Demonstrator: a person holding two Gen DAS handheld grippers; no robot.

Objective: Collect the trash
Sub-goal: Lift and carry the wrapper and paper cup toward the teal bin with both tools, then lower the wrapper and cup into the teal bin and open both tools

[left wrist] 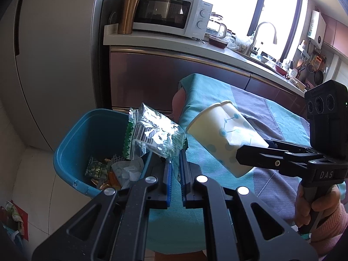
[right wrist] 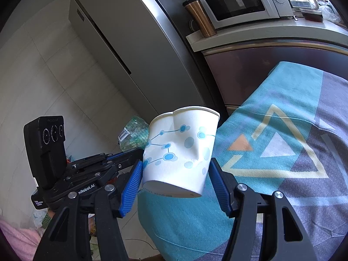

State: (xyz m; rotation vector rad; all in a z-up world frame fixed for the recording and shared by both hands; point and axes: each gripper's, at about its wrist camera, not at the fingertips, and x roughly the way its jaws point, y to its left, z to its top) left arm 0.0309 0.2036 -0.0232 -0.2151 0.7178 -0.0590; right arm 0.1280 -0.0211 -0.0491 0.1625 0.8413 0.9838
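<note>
1. Blue-padded left gripper (left wrist: 176,163) fingers nearly pressed together, pinching a crinkled clear-and-green plastic wrapper (left wrist: 152,133) by its lower edge; wrapper sticks up and left, hanging over the right rim of the blue trash bin (left wrist: 71,143).
2. Right gripper (right wrist: 175,175) jaws pinch a dented paper cup (right wrist: 180,150) by its sides near the base; in the left wrist view the cup (left wrist: 221,134) lies tilted, long axis running from base at lower right to open mouth at upper left, toward the bin.
3. Cup is white with blue dots and lines; small print at its base unreadable.
4. Writing: "nRobot.AI" on the left gripper body, "DAS" on the right; barcode on the wrapper.
5. Bin already holds wrappers and crumpled paper; it sits on pale floor tiles at the table's left end.
6. Teal-and-grey patterned tablecloth (right wrist: 282,152) under both grippers.
7. Kitchen behind: counter (left wrist: 152,41), white microwave (left wrist: 169,15), copper tumbler (left wrist: 128,13), fridge (left wrist: 54,54), sink tap by window.
</note>
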